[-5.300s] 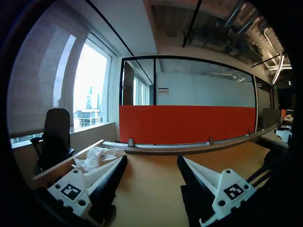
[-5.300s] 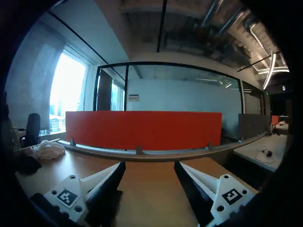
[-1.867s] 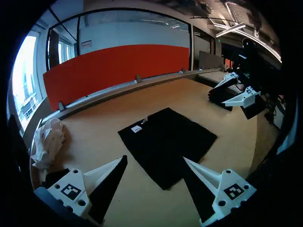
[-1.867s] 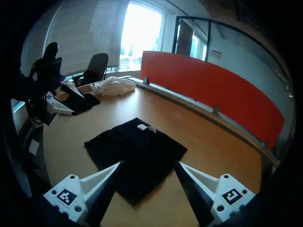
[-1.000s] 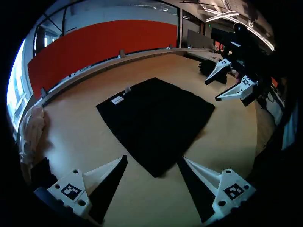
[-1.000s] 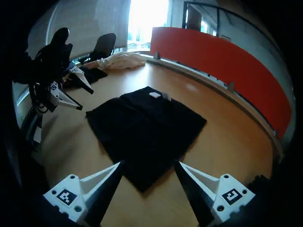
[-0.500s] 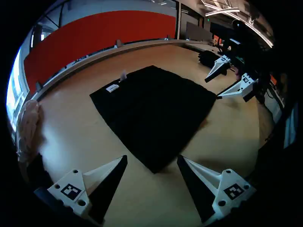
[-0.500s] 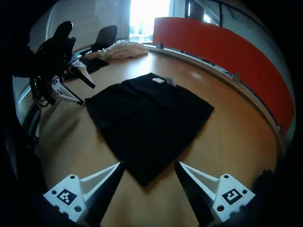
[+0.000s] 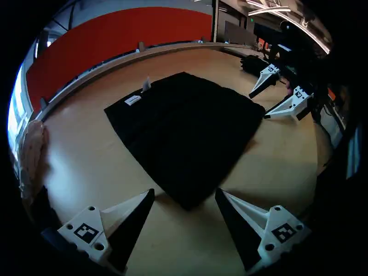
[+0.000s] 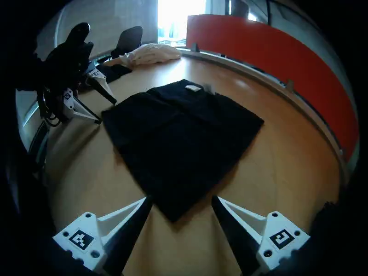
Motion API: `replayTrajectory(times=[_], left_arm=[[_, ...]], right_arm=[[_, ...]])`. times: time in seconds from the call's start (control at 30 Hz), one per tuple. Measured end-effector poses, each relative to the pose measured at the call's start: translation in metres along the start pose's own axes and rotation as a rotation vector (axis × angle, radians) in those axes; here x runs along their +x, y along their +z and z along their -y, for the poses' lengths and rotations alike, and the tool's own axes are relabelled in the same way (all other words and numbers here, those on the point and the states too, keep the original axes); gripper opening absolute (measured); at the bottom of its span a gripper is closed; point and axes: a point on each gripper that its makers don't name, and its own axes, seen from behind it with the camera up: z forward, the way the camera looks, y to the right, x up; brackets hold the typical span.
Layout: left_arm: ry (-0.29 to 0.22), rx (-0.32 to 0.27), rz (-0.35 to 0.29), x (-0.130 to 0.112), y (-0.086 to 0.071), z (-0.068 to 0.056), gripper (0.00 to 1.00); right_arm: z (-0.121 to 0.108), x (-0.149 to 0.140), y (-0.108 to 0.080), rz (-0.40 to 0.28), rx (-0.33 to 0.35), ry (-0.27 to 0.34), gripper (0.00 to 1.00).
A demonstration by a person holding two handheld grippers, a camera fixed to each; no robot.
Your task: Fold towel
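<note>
A black towel (image 9: 188, 131) lies flat on the wooden table (image 9: 83, 156), with a small white label near its far edge. My left gripper (image 9: 184, 195) hovers open just before the towel's near corner, nothing between its fingers. In the right gripper view the same towel (image 10: 181, 138) spreads out ahead, and my right gripper (image 10: 181, 202) stands open at its opposite near corner. The right gripper (image 9: 271, 99) shows far across the towel in the left gripper view. The left gripper (image 10: 96, 108), with the hand holding it, shows at the towel's left corner in the right gripper view.
A crumpled pale cloth (image 10: 149, 53) and a dark bundle (image 10: 112, 71) lie at the far end of the table near an office chair (image 10: 126, 41). A red divider panel (image 10: 276, 60) runs along the table's back edge. Another dark pile (image 9: 253, 64) sits beyond the right gripper.
Both grippers have tilted down from the room to the table and closed in on opposite corners of the towel. In the last half second each came slightly closer.
</note>
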Motion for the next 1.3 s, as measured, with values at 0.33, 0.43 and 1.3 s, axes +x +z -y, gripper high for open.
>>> replayTrajectory(times=[0.33, 0.43, 1.3], left_arm=[[0.017, 0.005, 0.008, -0.0024, 0.0001, -0.0007, 0.98], [0.006, 0.011, 0.01, -0.0019, 0.0002, -0.0001, 0.98], [-0.044, 0.057, 0.026, 0.0, 0.0019, -0.0022, 0.53]], right_arm=[[0.0032, -0.0035, 0.0041, -0.004, 0.024, 0.014, 0.95], [0.0027, -0.0043, 0.0031, -0.008, 0.027, 0.013, 0.93], [0.01, -0.0043, 0.0015, -0.008, 0.047, -0.003, 0.33]])
